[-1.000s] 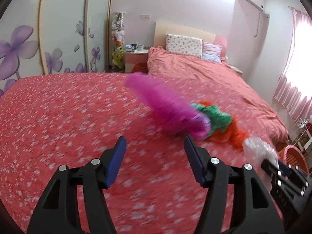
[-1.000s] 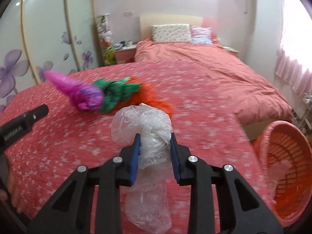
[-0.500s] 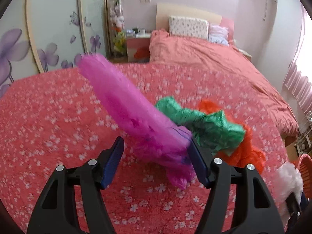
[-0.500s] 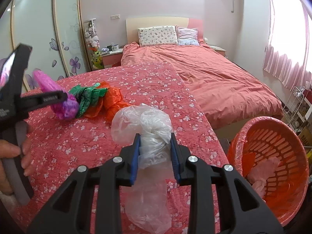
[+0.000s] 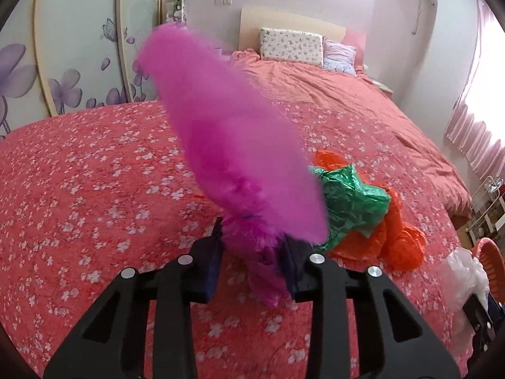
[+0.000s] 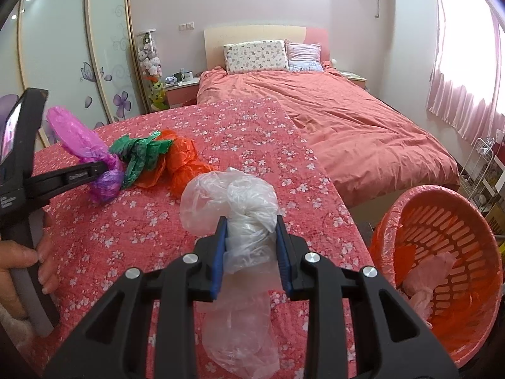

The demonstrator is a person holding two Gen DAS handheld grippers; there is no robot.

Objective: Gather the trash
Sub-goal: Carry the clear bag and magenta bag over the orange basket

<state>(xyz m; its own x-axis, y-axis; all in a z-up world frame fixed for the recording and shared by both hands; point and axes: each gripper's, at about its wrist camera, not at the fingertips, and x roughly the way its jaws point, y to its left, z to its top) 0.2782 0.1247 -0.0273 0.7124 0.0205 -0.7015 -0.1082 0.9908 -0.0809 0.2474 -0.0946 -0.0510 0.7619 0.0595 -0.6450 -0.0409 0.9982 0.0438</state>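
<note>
Orange basket (image 6: 442, 221) beside the bed holds pink crumpled bags (image 6: 426, 281).

no text can be read anywhere.

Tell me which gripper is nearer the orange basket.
Right. The right gripper, holding the clear bag, is beside the orange basket; the left gripper is across the bedspread.

purple bag (image 5: 233, 145) top motion-blurred
</note>
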